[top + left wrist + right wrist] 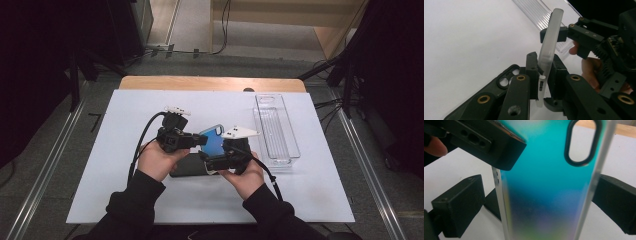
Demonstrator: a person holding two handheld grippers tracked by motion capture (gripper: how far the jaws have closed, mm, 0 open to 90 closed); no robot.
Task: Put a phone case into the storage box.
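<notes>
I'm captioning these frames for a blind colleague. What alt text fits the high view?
Two hands hold a blue phone case up between them over a white table, the left tool clamping its left edge and the right tool gripping its lower end. A black case lies below; a clear tray sits to the right.

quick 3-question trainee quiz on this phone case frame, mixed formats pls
1. True or false: the left gripper is shut on the blue phone case.
2. What lies flat on the white sheet under the hands: A a black phone case, B a spoon, C a cup?
3. On which side of the sheet does the clear tray sit in the high view?

Key: 1 true; 2 A; 3 right.
</notes>
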